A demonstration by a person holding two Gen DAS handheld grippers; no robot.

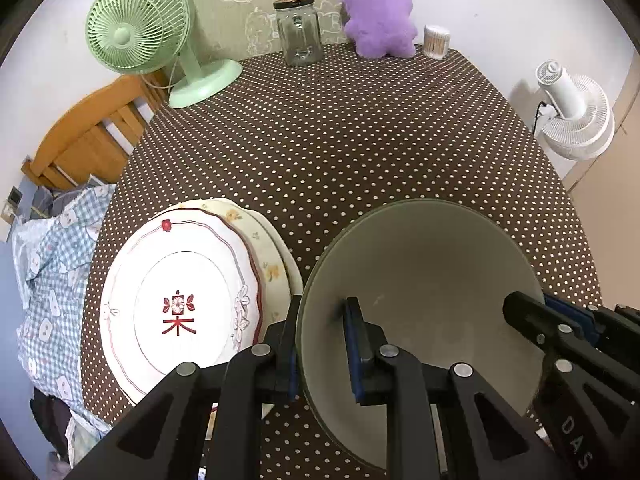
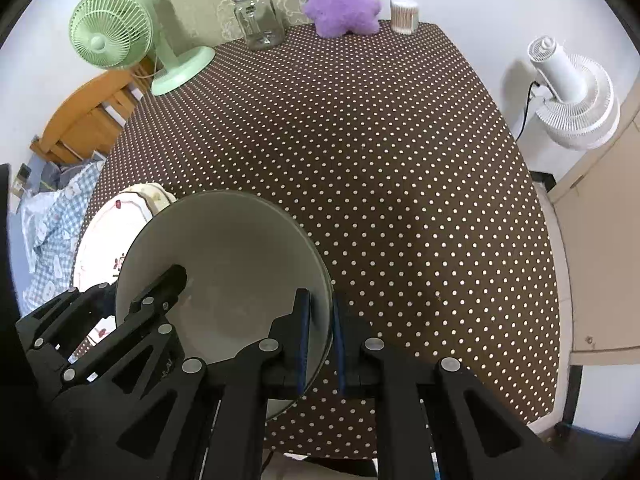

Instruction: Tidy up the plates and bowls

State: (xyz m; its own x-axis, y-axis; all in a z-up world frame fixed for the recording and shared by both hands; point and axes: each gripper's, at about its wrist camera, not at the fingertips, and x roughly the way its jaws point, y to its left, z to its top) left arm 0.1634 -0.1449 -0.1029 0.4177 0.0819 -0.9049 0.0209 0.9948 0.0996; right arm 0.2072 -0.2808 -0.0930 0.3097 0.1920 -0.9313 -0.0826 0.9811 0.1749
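A grey-green bowl (image 1: 424, 280) sits at the near edge of the polka-dot table; it also shows in the right wrist view (image 2: 232, 248). My left gripper (image 1: 324, 344) is shut on the bowl's left rim, one finger inside and one outside. My right gripper (image 2: 320, 340) is shut on the bowl's right rim the same way; it also appears in the left wrist view (image 1: 536, 320). A stack of white patterned plates (image 1: 180, 296) lies to the left of the bowl, partly hidden behind it in the right wrist view (image 2: 108, 232).
At the table's far edge stand a green desk fan (image 1: 140, 40), a glass jar (image 1: 300, 32), a purple plush toy (image 1: 378, 12) and a cotton-swab tub (image 1: 436, 42). A white fan (image 1: 572, 116) stands off the right side. A wooden chair (image 1: 88, 136) is at the left.
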